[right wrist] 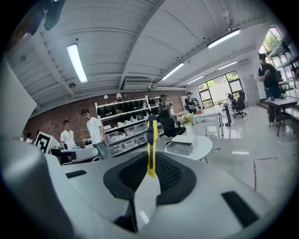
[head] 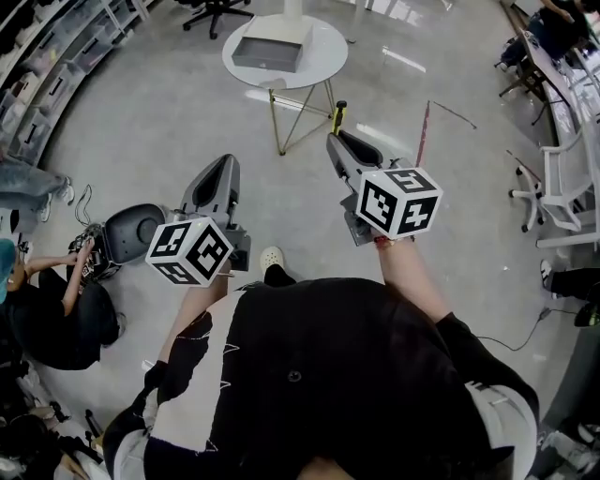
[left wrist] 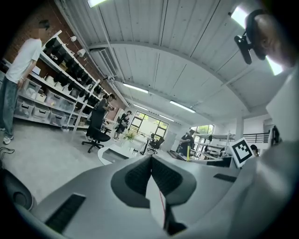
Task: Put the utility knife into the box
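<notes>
A yellow and black utility knife (right wrist: 151, 145) (head: 338, 116) stands upright between the pads of my right gripper (head: 335, 139) (right wrist: 152, 169), which is shut on it in mid-air. Ahead, a grey open-topped box (head: 268, 53) (right wrist: 181, 147) rests on a round white table (head: 323, 58) (right wrist: 201, 149). My left gripper (head: 223, 167) (left wrist: 150, 169) is held up beside the right one, its jaws pressed together with nothing between them. The box also shows small in the left gripper view, on the table (left wrist: 103, 156).
The table stands on thin metal legs (head: 283, 112) over a grey floor. A person (head: 47, 300) crouches by a black case (head: 131, 231) at the left. White chairs (head: 562, 192) stand at the right, shelving (head: 56, 66) at the far left, an office chair (head: 216, 11) behind the table.
</notes>
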Demonstrator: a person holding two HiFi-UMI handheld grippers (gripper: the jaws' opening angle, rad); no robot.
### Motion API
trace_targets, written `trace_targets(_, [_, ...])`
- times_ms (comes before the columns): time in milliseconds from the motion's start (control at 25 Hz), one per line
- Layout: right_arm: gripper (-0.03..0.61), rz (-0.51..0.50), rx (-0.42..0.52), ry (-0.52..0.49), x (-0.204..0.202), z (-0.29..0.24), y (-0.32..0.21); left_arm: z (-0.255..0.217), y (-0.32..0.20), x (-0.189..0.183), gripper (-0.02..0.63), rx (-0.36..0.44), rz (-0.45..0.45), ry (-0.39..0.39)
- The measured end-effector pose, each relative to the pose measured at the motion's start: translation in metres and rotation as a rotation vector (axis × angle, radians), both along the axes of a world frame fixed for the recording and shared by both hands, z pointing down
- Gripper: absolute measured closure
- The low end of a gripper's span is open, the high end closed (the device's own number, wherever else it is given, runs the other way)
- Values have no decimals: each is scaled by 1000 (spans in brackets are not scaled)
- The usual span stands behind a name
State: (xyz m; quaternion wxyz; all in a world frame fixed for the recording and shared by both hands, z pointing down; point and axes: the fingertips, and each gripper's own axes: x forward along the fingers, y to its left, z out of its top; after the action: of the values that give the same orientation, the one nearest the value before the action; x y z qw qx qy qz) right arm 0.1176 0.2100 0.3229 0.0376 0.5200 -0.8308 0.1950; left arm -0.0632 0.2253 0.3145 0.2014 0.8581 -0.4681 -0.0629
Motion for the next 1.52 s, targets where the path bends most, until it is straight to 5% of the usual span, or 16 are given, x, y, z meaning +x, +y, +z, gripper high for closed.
trace_targets(600, [522, 76, 86, -30, -50, -38, -112, -47, -123, -59, 604, 129, 62, 18])
trace_targets(1000, [522, 77, -40, -6, -60, 18, -132, 10, -145, -62, 603, -3, 98, 35])
trace_targets(1520, [522, 41, -80, -2, -57, 35, -231, 20, -230, -70, 603, -23, 60, 27])
